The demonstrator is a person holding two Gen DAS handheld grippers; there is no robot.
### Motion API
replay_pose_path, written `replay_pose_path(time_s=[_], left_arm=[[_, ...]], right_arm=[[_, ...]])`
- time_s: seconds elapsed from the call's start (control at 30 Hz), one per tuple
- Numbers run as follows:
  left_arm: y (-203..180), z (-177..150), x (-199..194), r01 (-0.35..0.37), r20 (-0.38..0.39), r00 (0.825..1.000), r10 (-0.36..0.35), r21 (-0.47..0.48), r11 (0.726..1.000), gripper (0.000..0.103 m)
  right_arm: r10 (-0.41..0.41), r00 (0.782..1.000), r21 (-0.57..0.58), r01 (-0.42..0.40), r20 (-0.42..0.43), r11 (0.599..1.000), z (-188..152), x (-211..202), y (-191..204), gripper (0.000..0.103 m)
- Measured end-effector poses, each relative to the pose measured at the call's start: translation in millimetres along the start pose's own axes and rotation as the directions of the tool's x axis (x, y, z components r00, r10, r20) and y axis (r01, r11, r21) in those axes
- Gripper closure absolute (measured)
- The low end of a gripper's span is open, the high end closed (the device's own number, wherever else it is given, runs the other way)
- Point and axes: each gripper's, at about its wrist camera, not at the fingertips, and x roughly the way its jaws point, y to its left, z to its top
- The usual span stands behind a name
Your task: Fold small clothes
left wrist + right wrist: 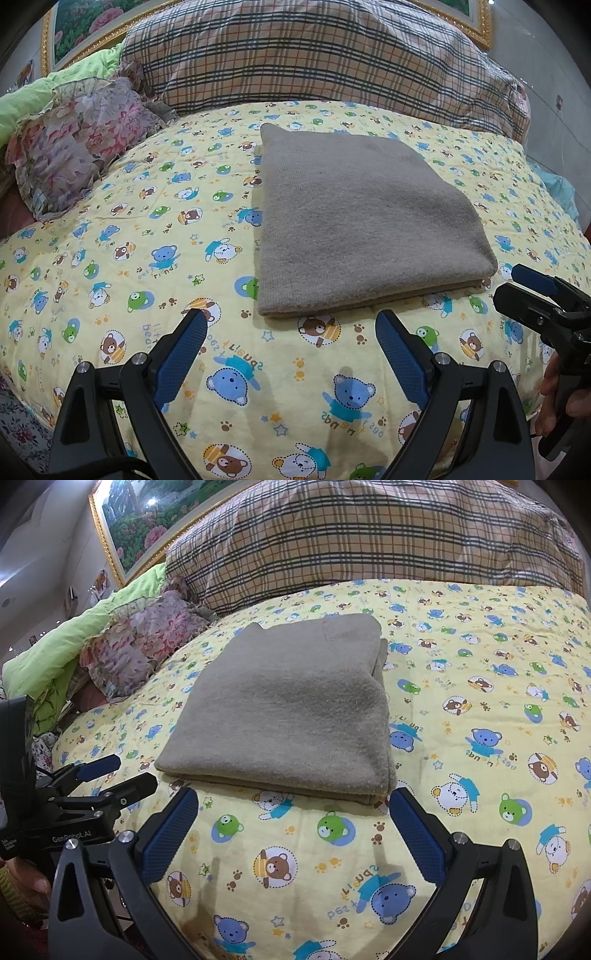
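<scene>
Listing what we see on the bed, item by item:

Garment: we record one grey knitted garment (362, 225), folded into a flat rectangular stack of layers, lying in the middle of the bedspread with its folded edge toward us.
Bedspread: we note a yellow quilted cover (147, 258) printed with cartoon bears, paw prints and stars; it carries the garment.
Left gripper: we find our left gripper (291, 332) hovering just short of the garment's near edge, its jaws spread wide, holding nothing; the blue fingertips (194, 328) stand apart from the cloth.
Right gripper: we find our right gripper (293, 805) likewise close to the near edge, jaws spread wide and empty; its right-hand blue pad sits just beside the garment's near right corner, though we cannot tell whether it touches.
Mutual view: we see each gripper at the edge of the other's camera, the two side by side.
Plaid pillow: we list a large checked pillow (314, 55) at the head of the bed, behind the garment.
Floral cushion: we list a ruffled flowered cushion (74, 140) to the left, well apart from the garment.
Green blanket: we list a lime-green cover (66, 638) bunched behind that cushion.
Picture: we list a gilt-framed flower painting (147, 528) on the wall.
</scene>
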Motion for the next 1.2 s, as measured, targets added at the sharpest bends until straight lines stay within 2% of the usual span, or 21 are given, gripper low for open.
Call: replay_pose_path(time_s=[0.77, 1.2], left_arm=[[2, 8, 3, -0.002, -0.006, 1.0, 0.002, 0.01, 1.0, 0.01], [1, 17, 12, -0.009, -0.04, 0.999, 0.01, 0.031, 0.999, 0.01]], right_arm=[[0.007, 1.0, -0.009, -0.007, -0.004, 1.0, 7, 0, -2, 0.0], [0.02, 1.0, 0.002, -0.02, -0.01, 1.0, 15, 3, -9, 0.0]])
